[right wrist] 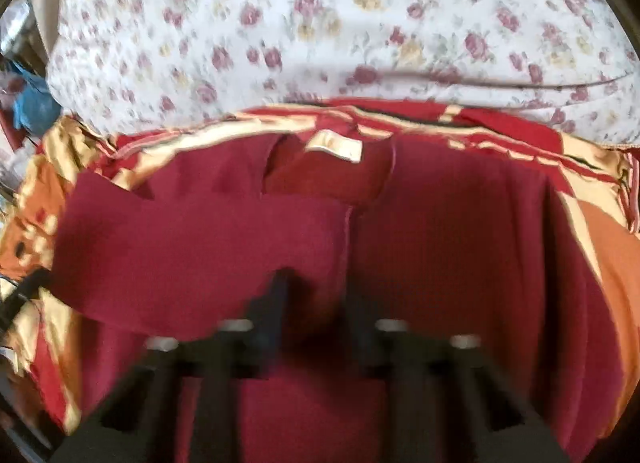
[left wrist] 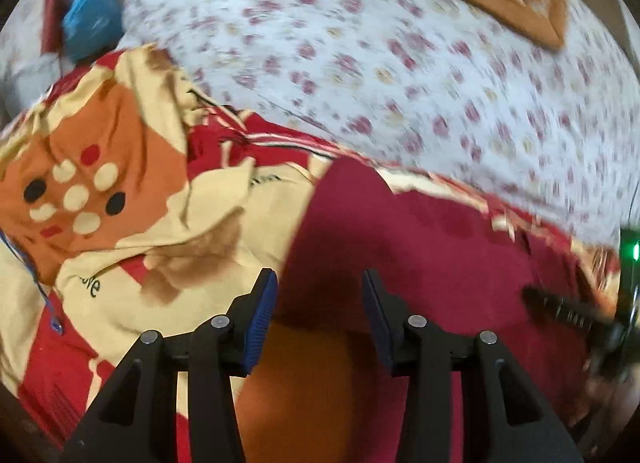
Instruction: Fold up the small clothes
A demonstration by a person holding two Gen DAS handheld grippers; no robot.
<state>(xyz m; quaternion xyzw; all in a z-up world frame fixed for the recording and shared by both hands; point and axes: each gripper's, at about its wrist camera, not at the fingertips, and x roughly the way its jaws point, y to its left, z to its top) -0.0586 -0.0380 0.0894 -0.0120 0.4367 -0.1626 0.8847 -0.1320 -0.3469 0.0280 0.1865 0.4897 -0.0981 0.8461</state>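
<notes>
Because the maroon garment [right wrist: 460,243] lies with its collar label [right wrist: 334,149] just beside the floral cover [right wrist: 320,23], its long axis runs from that cover straight toward the two claws. It rests flat on the patterned bedsheet [left wrist: 120,163]. On the side away from the floral cover, its hem is the part nearest to both hands. One flap [right wrist: 192,255] is already laid across the body, parallel to the edge of the floral cover.

The right gripper [right wrist: 316,295] points down over the middle of the garment and is, I judge, the nearer one for the coming fold. Its jaws stand narrow with maroon cloth behind them, but the blur does not allow me to tell if they pinch it.

The left gripper [left wrist: 320,287] hangs at the hem corner far from the floral cover, its jaws apart and its blue pads [left wrist: 264,319] pressing on nothing.
</notes>
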